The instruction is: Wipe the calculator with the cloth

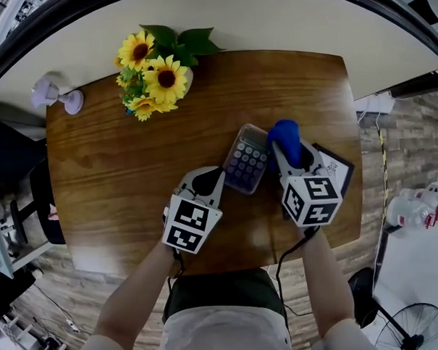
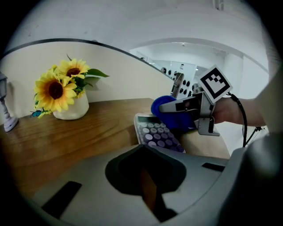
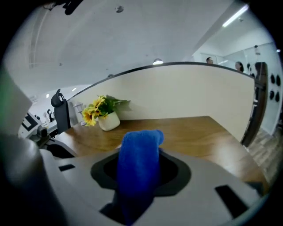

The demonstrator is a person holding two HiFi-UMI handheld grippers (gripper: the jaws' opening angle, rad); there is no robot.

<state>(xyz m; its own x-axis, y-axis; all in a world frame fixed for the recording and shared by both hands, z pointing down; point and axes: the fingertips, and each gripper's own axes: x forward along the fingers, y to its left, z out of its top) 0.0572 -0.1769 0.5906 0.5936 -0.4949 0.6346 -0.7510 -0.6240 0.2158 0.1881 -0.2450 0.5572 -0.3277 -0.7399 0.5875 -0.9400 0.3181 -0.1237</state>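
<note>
Wiping looks about to start: right gripper (image 1: 291,156) is clamped on the blue cloth (image 1: 284,134), which pokes out past its tips over the calculator (image 1: 246,164)'s far corner (contact's hard to call). Left gripper (image 1: 205,183) is closed on nothing, with the calculator just ahead of it. Next, I'd guess: press down and drag across the keys.

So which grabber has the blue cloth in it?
The right gripper, on the right in the head view: the blue cloth is pinched between its jaws. The left gripper is shut with nothing in it.
</note>
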